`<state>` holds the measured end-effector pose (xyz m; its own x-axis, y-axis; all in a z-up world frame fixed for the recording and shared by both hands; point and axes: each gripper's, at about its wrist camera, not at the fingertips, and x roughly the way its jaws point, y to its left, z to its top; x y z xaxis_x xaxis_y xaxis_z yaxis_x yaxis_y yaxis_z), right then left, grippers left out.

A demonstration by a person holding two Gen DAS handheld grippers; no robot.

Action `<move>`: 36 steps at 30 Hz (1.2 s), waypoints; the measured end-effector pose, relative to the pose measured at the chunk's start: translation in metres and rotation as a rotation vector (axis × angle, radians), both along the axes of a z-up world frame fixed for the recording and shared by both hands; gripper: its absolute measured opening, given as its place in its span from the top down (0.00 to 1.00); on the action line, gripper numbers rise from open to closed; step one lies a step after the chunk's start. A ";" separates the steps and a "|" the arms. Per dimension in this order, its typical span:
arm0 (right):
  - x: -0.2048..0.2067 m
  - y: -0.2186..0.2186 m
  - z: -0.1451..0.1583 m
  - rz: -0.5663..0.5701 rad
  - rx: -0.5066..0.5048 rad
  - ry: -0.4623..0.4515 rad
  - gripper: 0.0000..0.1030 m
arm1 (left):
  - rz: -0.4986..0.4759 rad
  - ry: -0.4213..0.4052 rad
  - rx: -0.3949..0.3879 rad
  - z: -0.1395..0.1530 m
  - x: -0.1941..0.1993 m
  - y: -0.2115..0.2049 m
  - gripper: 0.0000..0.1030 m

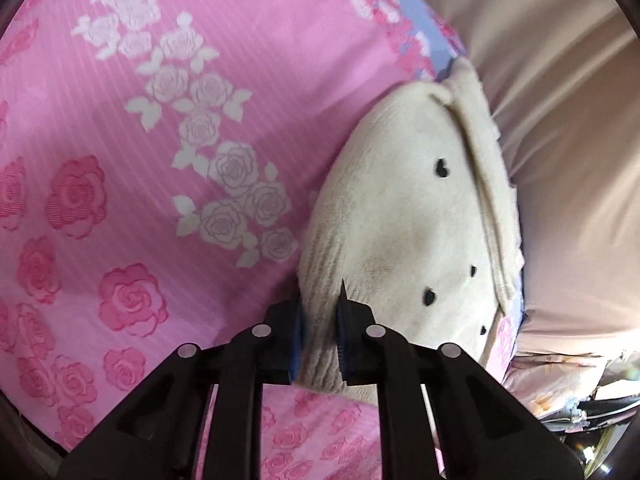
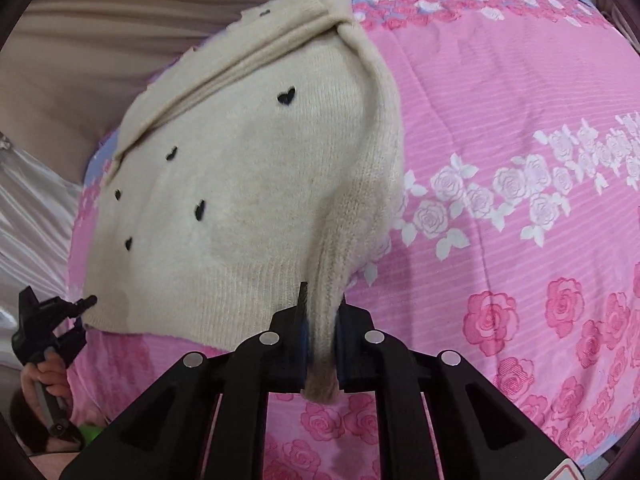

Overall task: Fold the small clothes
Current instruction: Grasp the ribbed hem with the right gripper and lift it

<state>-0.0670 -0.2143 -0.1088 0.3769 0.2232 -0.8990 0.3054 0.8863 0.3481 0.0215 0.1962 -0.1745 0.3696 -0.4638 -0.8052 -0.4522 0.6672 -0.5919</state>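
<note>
Sweater (image 2: 248, 184) on pink bedspread (image 2: 520, 120), pinched by both tools.
Left tool (image 1: 320, 344) clamps its ribbed hem; right tool (image 2: 322, 344) clamps its sleeve cuff.

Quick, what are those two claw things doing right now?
Left gripper: closed, pinching the cream sweater hem.
Right gripper: closed on the sweater's ribbed edge.

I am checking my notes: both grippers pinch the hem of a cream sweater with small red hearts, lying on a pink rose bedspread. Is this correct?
Not quite: the hearts on the cream sweater are black, as the right wrist view shows. The rest stands: left gripper and right gripper pinch its hem on the pink rose bedspread.
</note>
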 end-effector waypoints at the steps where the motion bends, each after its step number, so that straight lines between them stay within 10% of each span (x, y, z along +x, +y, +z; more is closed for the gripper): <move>1: -0.002 -0.003 0.004 -0.005 0.002 -0.008 0.92 | -0.003 -0.009 -0.004 0.003 -0.002 0.000 0.89; 8: -0.020 -0.023 0.014 -0.037 -0.008 -0.007 0.93 | -0.051 -0.006 -0.033 0.012 -0.017 -0.008 0.87; 12: -0.011 -0.018 -0.007 -0.009 0.003 0.016 0.90 | -0.066 0.026 0.100 -0.002 -0.009 -0.017 0.81; 19: 0.002 -0.006 -0.028 -0.009 0.000 0.085 0.61 | -0.050 -0.020 0.112 -0.004 0.003 -0.027 0.32; 21: 0.003 -0.002 -0.027 0.000 -0.005 0.056 0.88 | -0.093 -0.034 0.135 -0.002 0.008 -0.038 0.43; 22: 0.004 -0.001 -0.027 0.007 0.015 0.051 0.92 | -0.130 -0.041 0.115 -0.003 0.012 -0.043 0.81; 23: 0.004 -0.003 -0.025 -0.006 0.033 0.046 0.93 | -0.156 -0.015 0.080 -0.006 0.015 -0.046 0.91; 36: -0.066 -0.038 0.039 0.018 0.009 -0.002 0.95 | -0.165 0.041 0.028 0.060 -0.049 -0.019 0.93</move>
<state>-0.1331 -0.2522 -0.0702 0.3744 0.2377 -0.8963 0.2885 0.8888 0.3562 -0.0279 0.1775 -0.1150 0.2569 -0.4926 -0.8315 -0.3588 0.7503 -0.5553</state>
